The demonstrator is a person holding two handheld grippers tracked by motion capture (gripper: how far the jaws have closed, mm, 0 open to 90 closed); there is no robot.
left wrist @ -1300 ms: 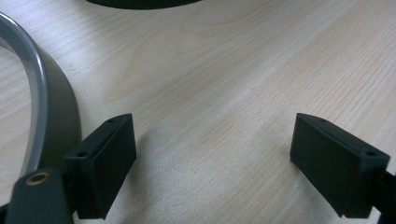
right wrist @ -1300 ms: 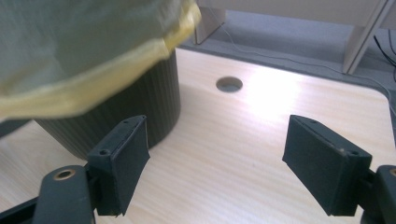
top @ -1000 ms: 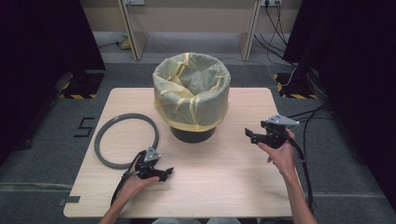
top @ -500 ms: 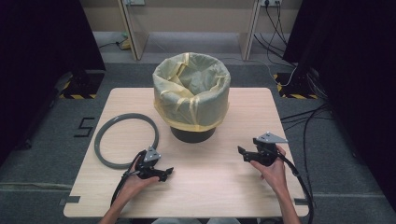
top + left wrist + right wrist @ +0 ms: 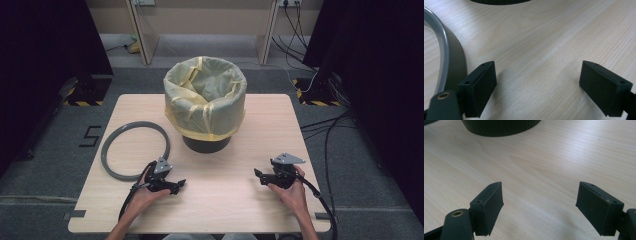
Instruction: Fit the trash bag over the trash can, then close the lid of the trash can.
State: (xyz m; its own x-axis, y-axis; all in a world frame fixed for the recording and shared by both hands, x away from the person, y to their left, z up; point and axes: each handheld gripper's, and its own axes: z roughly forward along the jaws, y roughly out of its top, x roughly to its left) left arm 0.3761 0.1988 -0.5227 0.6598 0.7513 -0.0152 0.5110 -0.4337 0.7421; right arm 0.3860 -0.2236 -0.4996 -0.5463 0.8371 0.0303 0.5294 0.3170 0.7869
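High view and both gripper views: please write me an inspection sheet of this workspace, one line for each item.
Surface: pale wooden table, flat, no spill seen.
Job's things: dark bin lined with a yellowish bag, upright at the table's middle; grey ring lies flat to its left, apart from the bin.
Clutter: nothing seen.
Grippers: left claw low over the table beside the ring, jaws wide, nothing between; right claw low at the right, jaws wide, nothing between.
Cables: one trails from each claw; more lie on the floor at the right.
Surroundings: grey floor, a 5 marked at the left, dark curtains on both sides.
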